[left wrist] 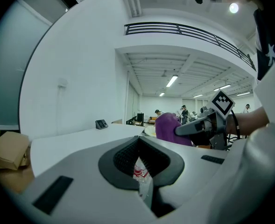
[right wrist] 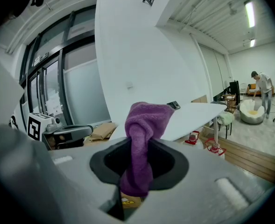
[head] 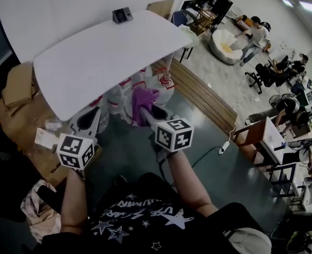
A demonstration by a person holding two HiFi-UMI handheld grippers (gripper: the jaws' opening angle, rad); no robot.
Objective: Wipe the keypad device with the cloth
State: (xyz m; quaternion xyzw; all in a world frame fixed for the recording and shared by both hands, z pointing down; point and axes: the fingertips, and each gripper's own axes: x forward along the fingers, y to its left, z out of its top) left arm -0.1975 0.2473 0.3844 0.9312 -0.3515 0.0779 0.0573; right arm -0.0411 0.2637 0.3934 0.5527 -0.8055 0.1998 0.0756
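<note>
The small dark keypad device [head: 123, 15] stands at the far edge of the white table [head: 103, 57]; it also shows in the left gripper view [left wrist: 101, 123] and the right gripper view [right wrist: 173, 105]. My right gripper [head: 143, 114] is shut on a purple cloth [head: 143, 100], which sticks up bunched between the jaws [right wrist: 144, 143]. It hangs below the table's near edge, well short of the keypad. My left gripper [head: 90, 121] is beside it to the left, jaws together with nothing in them [left wrist: 141, 171]. The cloth [left wrist: 167, 127] is also visible from the left gripper.
Cardboard boxes [head: 18, 83] lie on the floor at the left. Water bottles [head: 118, 102] stand under the table. To the right are a beanbag [head: 224, 45], office chairs, several people, a small desk [head: 267, 136] and a cable [head: 219, 150] across the floor.
</note>
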